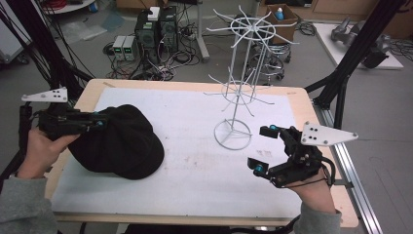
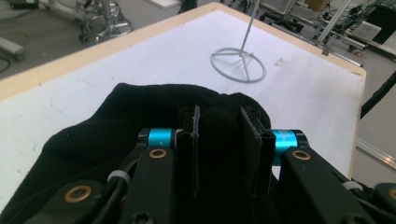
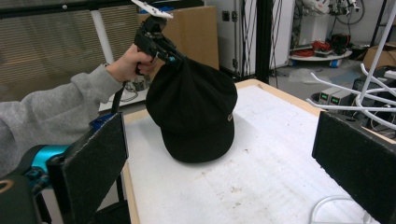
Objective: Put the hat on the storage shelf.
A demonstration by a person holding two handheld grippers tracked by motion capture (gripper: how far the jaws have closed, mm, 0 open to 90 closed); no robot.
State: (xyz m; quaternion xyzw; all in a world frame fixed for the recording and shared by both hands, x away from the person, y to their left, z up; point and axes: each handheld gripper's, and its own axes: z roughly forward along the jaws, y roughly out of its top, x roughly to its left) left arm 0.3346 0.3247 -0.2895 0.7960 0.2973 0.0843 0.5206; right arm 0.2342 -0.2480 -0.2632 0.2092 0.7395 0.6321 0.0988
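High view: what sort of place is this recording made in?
Most likely a robotics lab or workshop. Beyond the table the floor holds stacked computer towers amid tangled cables, black rig struts frame the workspace, and a white wire display rack stands on the table as a prop.

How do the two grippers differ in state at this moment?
The left gripper is closed on the black cap and lifts one side; the right gripper stands wide open, holding nothing. The left is at the cap; the right sits apart, near the white wire rack. Both are hand-held.
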